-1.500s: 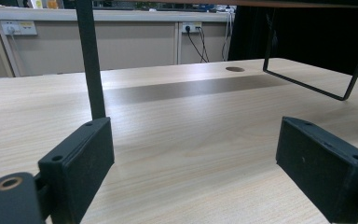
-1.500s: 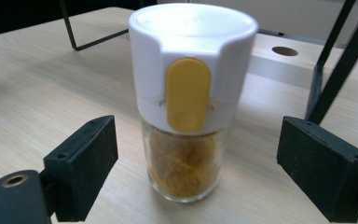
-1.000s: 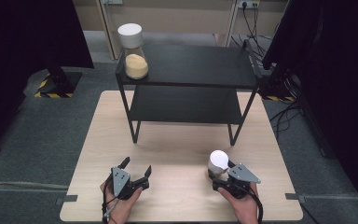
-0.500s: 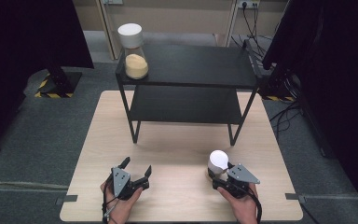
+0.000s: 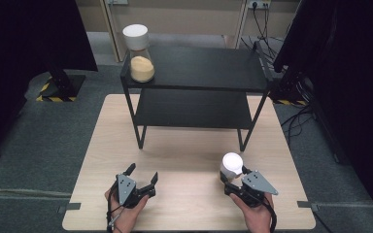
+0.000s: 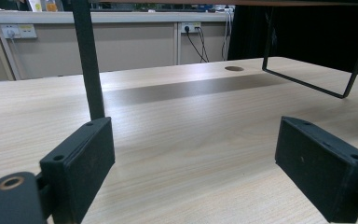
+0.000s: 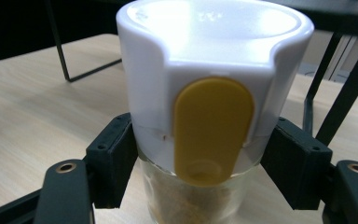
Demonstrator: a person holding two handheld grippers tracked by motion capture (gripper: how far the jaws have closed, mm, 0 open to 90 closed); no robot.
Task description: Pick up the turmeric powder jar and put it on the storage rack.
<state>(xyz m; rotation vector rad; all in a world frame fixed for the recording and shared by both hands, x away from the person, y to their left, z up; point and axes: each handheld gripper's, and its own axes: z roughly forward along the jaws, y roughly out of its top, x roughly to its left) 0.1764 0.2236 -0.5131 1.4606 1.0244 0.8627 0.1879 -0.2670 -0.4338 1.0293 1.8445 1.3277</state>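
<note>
High view: a pale wooden table [image 5: 184, 150] carries a black two-tier shelf [image 5: 199, 73] at its far side, with one white-capped jar [image 5: 139, 53] on the top tier's far-left corner. Near right, a second glass jar [image 5: 231, 166] stands between the right gripper [image 5: 233, 180] jaws, which press just under its white lid [image 7: 214, 70]. Likely rigid, smooth and breakable, it is best gripped at that collar beneath the yellow tab [image 7: 213, 128]. Near left, the left gripper [image 5: 141, 175] gapes wide, holding nothing.
</note>
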